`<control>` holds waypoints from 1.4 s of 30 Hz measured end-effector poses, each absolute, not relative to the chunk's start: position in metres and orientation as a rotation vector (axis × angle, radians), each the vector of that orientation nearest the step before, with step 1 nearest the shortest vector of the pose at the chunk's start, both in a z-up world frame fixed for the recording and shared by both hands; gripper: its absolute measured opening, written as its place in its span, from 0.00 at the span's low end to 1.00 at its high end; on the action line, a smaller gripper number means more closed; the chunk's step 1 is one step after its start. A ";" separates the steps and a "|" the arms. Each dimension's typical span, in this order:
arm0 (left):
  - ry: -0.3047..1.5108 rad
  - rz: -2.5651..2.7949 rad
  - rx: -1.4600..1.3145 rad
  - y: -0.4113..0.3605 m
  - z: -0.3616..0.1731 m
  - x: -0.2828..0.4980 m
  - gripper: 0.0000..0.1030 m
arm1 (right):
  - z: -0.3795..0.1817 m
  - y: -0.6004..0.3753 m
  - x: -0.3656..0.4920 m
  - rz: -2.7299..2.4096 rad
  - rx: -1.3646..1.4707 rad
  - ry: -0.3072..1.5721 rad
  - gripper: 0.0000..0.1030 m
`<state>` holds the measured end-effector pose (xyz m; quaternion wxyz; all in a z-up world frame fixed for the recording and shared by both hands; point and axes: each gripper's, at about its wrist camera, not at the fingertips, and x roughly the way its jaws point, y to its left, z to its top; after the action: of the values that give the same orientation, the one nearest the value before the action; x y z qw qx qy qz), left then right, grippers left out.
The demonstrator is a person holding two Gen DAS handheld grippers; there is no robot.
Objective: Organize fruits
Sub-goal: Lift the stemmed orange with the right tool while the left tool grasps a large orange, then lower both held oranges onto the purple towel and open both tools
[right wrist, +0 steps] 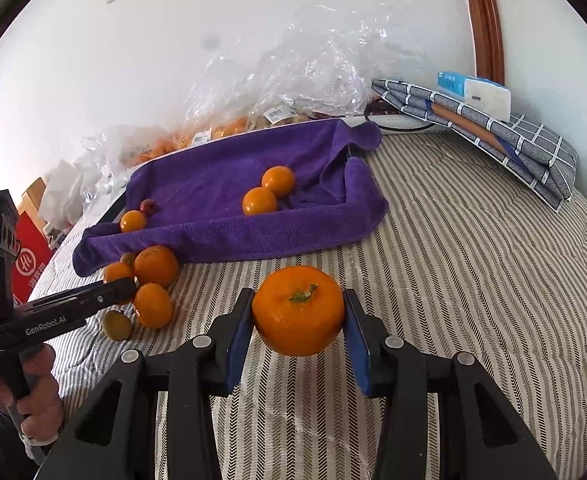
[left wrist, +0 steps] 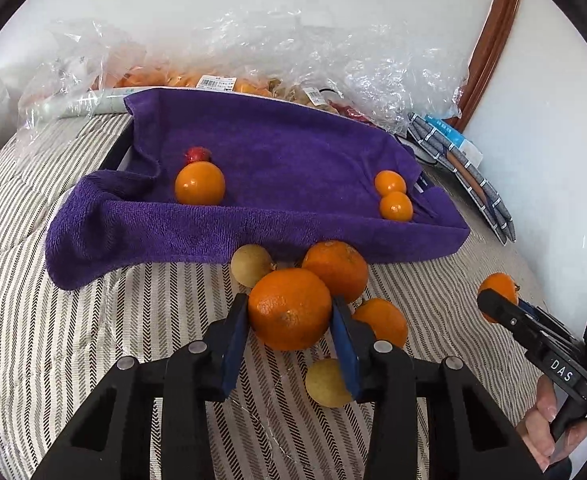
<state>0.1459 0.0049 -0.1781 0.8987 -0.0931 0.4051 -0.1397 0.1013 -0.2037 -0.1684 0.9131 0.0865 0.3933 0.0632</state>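
Both of my tongs are loaded at once over the striped bedspread [right wrist: 473,280]: the left tongs [left wrist: 291,316] are clamped on a large orange [left wrist: 289,308], their blue pads pressed against its two flanks, while the right tongs [right wrist: 299,316] are clamped on a stem-up mandarin [right wrist: 298,310], gripped the same way.

The step in hand, as I judge it, is the carry. Each fruit looks lifted clear of the bed and is pointed toward the purple towel-lined tray [left wrist: 277,160], which sits farther back against the heap of plastic produce bags [left wrist: 261,48]. The tray already holds a sorting of sorts: one round orange fruit [left wrist: 200,183] with a small red fruit [left wrist: 197,155] just behind it at the left end, and a pair of small orange fruits [left wrist: 393,196] touching each other at the right end.

Left on the bed, just in front of the towel's near fold, is a loose cluster: two more oranges [left wrist: 335,270] and two pale yellowish fruits [left wrist: 251,266], the nearer pieces partly hidden by my left tongs.

The next move calls for bringing both fruits forward over the raised near fold, high enough not to snag the towel, then lowering each beside its like before easing the pads apart. Round fruit may roll on release.
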 end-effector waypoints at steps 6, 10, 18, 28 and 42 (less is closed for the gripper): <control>0.767 -0.234 -0.242 0.018 -0.172 0.138 0.37 | -0.169 -0.206 0.100 0.109 0.181 0.803 0.42; 0.734 -0.198 -0.267 0.025 -0.167 0.137 0.37 | -0.169 -0.208 0.100 0.097 0.188 0.802 0.42; 0.714 -0.166 -0.296 0.035 -0.163 0.136 0.37 | -0.168 -0.197 0.100 0.100 0.169 0.823 0.42; 0.698 -0.141 -0.316 0.043 -0.159 0.137 0.37 | -0.147 -0.187 0.117 0.146 0.170 0.788 0.42; 0.676 -0.075 -0.279 0.065 -0.125 0.213 0.37 | -0.130 -0.198 0.195 0.125 0.107 0.728 0.42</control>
<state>0.2127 0.0651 -0.1254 0.9332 -0.1362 0.3304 -0.0368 0.1953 -0.1983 -0.1298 0.9312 0.0522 0.3556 0.0612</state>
